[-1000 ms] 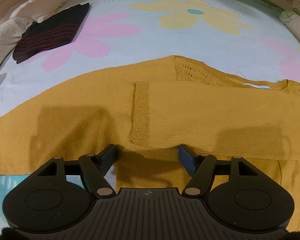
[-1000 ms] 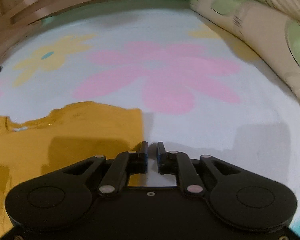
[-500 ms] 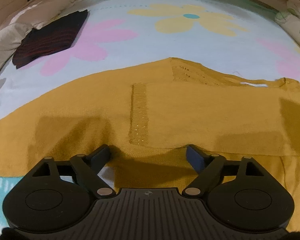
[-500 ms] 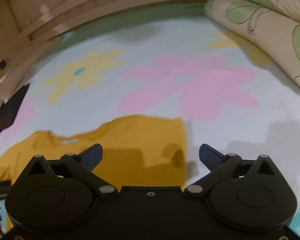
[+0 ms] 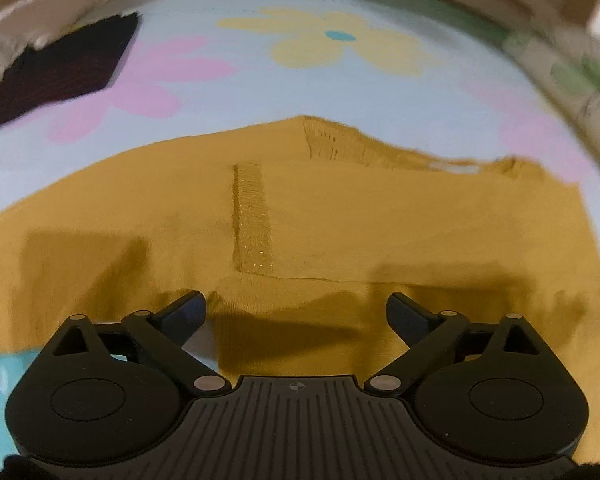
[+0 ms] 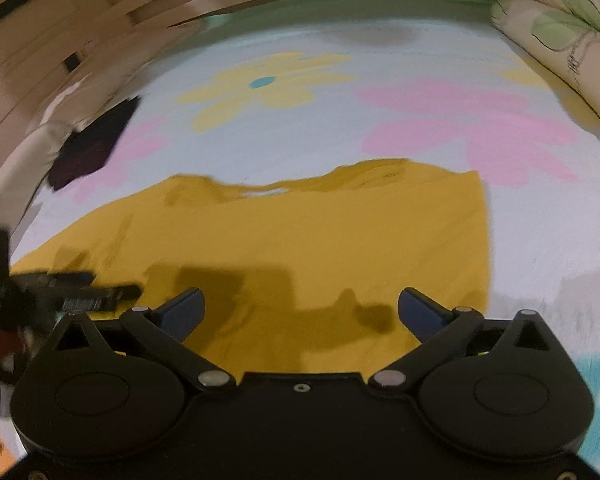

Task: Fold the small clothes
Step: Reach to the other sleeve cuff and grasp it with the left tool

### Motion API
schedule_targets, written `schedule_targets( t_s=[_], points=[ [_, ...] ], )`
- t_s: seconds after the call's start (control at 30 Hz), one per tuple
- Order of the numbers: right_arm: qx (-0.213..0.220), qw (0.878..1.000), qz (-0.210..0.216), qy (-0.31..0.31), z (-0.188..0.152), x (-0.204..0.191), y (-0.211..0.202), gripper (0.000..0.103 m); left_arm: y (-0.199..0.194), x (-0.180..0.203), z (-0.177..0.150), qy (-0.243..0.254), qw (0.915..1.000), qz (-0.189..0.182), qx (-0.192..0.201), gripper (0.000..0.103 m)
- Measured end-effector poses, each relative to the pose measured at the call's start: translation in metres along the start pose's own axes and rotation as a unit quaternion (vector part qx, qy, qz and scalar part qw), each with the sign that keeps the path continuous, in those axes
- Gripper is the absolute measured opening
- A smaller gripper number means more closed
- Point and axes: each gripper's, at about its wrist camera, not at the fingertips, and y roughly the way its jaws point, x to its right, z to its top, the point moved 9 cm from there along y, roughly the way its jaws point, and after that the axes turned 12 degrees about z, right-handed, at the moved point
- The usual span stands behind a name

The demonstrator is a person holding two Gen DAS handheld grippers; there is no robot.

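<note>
While both hand-held grippers gape empty, left (image 5: 296,312) opening, sweater's (image 6: 320,248) right edge borders bare sheet (image 6: 540,232).

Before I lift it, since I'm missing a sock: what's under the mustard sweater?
The mustard sweater lies flat on the flowered bedsheet; only sheet shows around its edges. Anything beneath is covered, so I cannot tell.
</note>
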Motion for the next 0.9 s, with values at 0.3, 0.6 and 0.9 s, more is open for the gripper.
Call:
schedule_targets(
  t_s=[0.3, 0.6, 0.9],
  points=[
    [-0.061, 0.998, 0.015, -0.022, -0.058, -0.044, 0.014, 0.102, -0.046, -0.073, 0.003, -0.079, 0.9962, 0.016, 0.033, 0.098],
    [-0.131, 0.989, 0.009, -0.061, -0.113, -0.058, 0.049, 0.103, -0.053, -0.204, -0.014, -0.193, 0.9763, 0.092, 0.035, 0.098],
    [-0.112, 0.989, -0.025, -0.09, -0.117, -0.063, 0.062, 0.103, -0.042, -0.295, -0.034, -0.264, 0.9547, 0.136, 0.024, 0.098]
  ],
)
